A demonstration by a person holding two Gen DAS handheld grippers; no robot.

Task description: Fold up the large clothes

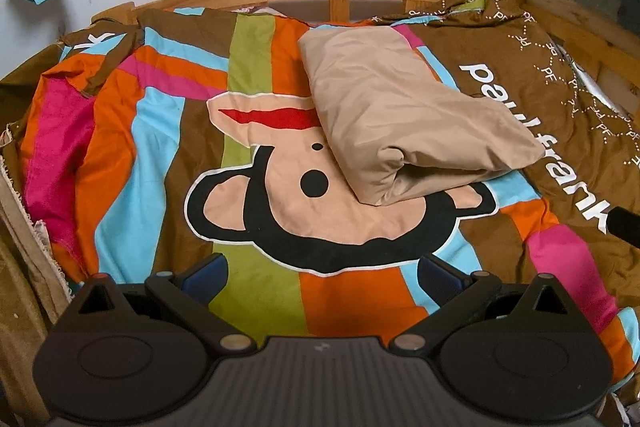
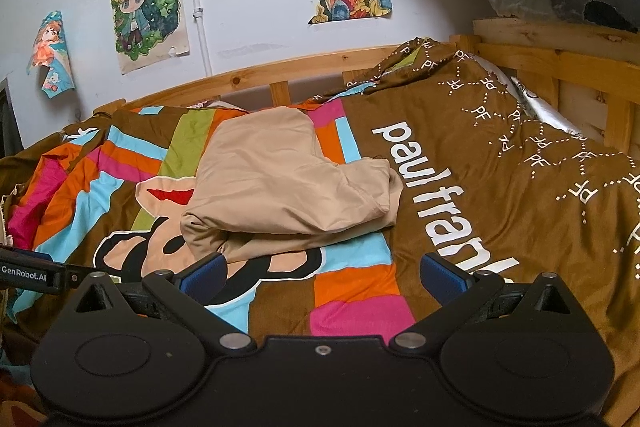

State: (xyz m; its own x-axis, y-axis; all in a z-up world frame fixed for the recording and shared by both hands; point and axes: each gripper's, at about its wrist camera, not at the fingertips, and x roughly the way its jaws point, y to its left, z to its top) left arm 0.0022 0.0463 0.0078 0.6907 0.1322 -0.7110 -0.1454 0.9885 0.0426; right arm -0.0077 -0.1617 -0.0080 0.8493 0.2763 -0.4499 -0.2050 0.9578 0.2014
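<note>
Blue pads line both pairs of fingers, and both pairs stand spread wide with nothing between them: the left gripper (image 1: 322,267) and the right gripper (image 2: 322,269) each hover over the striped bedspread (image 1: 160,131), holding no cloth. Beyond the fingertips, near but not touching, lies the tan garment (image 1: 404,115), already folded into a thick, roughly oblong bundle on the bedspread, partly covering the printed cartoon face. From the left wrist view the bundle sits ahead and to the right of the fingers; from the right wrist view (image 2: 288,183) it sits ahead and to the left, its rounded fold edge nearest the camera. Judgement: folding looks finished or nearly so, both grippers released. One loose corner shows on the bundle's right side in the right wrist view. Any next move would call for reaching forward, pinching that loose edge and tucking or flattening it without disturbing the layers beneath.
</note>
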